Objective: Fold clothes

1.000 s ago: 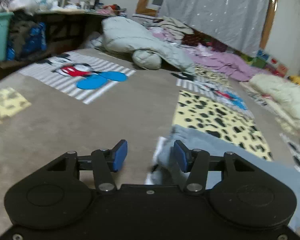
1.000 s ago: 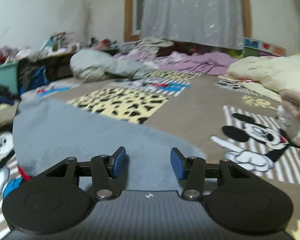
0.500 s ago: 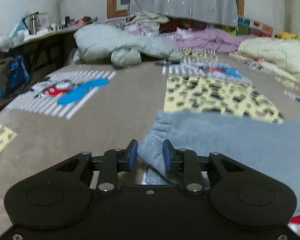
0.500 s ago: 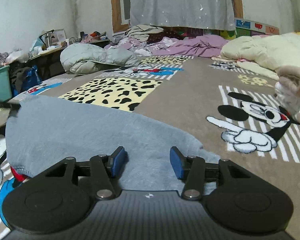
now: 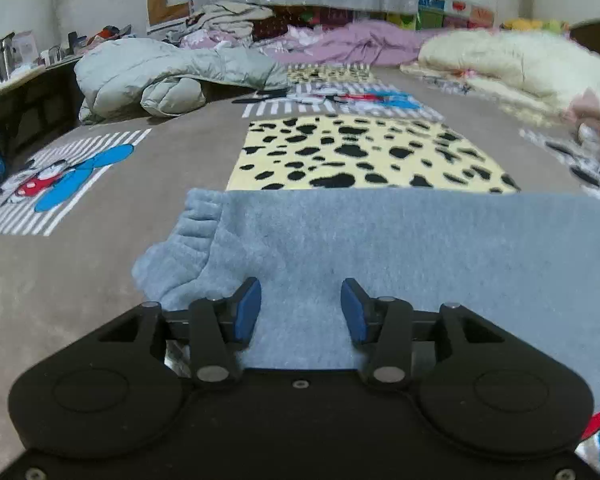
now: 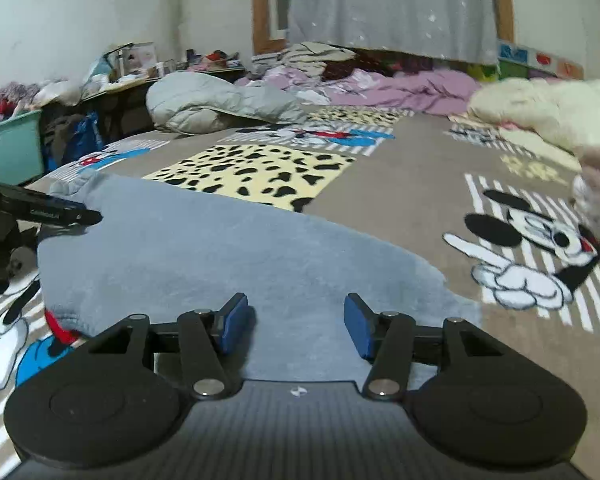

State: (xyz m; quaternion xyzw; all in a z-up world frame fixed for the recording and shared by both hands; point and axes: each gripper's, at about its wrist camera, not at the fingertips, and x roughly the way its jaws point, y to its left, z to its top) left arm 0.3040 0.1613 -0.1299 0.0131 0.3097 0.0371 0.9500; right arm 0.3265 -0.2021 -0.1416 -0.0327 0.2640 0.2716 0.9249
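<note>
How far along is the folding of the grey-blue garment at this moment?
Early stage. Done: the grey-blue garment lies spread flat on the patterned blanket. In hand: nothing; the left gripper and right gripper are both open above it. Left: no fold shows yet.

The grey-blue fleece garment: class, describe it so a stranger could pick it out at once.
On the brown patchwork blanket, find the yellow leopard-print panel. Just in front lies the grey-blue fleece garment, flat under both open grippers. Unlike the puffy grey jacket behind, it is spread out, plain, with a ribbed cuff.

garment [image 5: 380, 240]: grey-blue | blanket [image 5: 100, 264]: taupe, yellow leopard-spot patch | claw pads [image 5: 247, 310]: blue
</note>
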